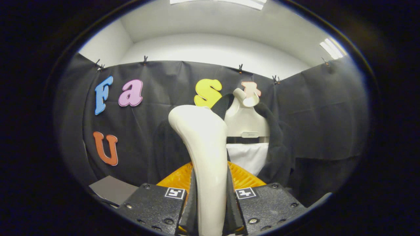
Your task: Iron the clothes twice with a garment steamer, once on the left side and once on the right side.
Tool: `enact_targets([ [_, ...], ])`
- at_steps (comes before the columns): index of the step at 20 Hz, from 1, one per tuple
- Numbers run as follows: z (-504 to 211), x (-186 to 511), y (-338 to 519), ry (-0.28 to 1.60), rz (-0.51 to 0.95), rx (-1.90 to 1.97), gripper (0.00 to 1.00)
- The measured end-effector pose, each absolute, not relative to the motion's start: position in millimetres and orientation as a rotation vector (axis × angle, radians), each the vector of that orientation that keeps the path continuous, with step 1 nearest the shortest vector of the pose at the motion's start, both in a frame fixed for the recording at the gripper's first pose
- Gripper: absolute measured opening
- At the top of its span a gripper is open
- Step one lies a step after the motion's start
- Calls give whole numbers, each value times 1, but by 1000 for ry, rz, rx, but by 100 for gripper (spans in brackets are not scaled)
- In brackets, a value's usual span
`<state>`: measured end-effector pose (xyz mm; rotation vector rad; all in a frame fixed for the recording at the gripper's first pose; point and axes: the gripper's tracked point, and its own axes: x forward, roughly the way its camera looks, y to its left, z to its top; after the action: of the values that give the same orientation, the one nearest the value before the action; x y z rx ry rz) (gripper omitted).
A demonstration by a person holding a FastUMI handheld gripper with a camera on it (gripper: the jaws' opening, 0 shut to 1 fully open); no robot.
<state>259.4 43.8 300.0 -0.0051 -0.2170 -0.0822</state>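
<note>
Tool: Our tool (210,209) is clamped on the handle of the garment steamer (205,154), both fingers pressing its pale stem from either side, the head rising straight up ahead of us.

Steamer head: It stands just short of the clothes, at about collar height. We cannot tell whether it touches the fabric.

Clothes: A dark garment (279,144) hangs on a pale hanger form (246,121) beyond the fingers and a little to their right, open at the front over a white panel (249,157).

Progress: We judge that we are at or near the start of a pass, with the head high and close to the garment's left half as we face it. Nothing here tells us whether either side is already done, so we count both strokes as still open.

Next: A downward sweep along one side, we think, then the same on the other.

Surface: An orange ribbed piece (244,177) sits just past the fingers, below the garment, and a grey flat bench (111,188) lies off to the left.

Room: Black cloth (328,108) is pinned up with clips as a backdrop beyond the clothes, below white walls and ceiling lights (333,47).
</note>
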Motion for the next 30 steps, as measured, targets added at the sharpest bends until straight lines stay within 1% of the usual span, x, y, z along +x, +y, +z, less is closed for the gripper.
enact_targets([
  [4,292,270,35,-210,-161,-99,42],
  [8,286,274,32,-216,-207,-168,43],
  [16,259,273,32,-176,-208,-201,43],
  [30,181,268,28,-44,-194,-189,42],
])
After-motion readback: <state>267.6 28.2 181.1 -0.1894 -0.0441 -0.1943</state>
